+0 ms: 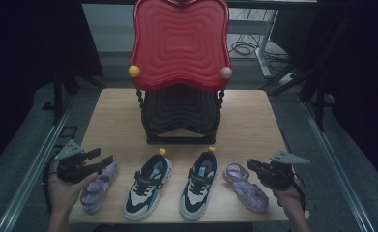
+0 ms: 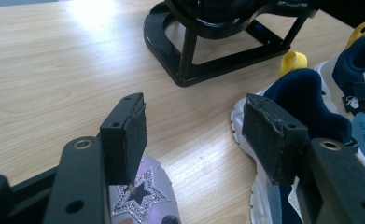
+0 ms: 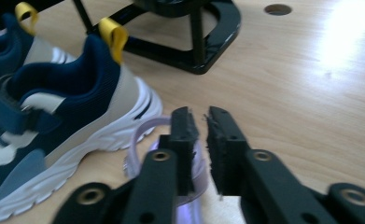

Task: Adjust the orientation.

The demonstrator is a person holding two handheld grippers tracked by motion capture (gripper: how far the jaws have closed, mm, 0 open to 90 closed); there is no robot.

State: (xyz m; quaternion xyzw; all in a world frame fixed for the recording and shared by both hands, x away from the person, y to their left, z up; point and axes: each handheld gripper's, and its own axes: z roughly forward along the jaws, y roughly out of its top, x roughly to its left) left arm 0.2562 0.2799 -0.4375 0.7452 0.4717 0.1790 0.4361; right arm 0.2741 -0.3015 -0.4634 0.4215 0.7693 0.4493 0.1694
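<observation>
Along the front of the wooden table point(image 1: 114, 111) lie a purple sandal point(image 1: 98, 186), two navy and white sneakers point(image 1: 148, 186) point(image 1: 199, 183), and a second purple sandal point(image 1: 247, 188). My left gripper point(image 1: 104, 155) hovers over the left sandal's back end, its jaws wide open and empty. In the left gripper view the left gripper point(image 2: 196, 135) has the star-studded sandal point(image 2: 145, 200) below its left jaw and a sneaker point(image 2: 311, 93) on the right. My right gripper point(image 1: 249, 164) is at the right sandal's heel. In the right gripper view this gripper point(image 3: 202, 126) is shut with nothing between the pads, just above the sandal strap point(image 3: 143, 135).
A black stand point(image 1: 179, 116) occupies the middle of the table and carries a wavy red tray point(image 1: 179, 38) tilted up, with a yellow ball point(image 1: 134, 71) and a pink ball point(image 1: 226, 72) at its corners. Bare wood lies on both sides of the stand.
</observation>
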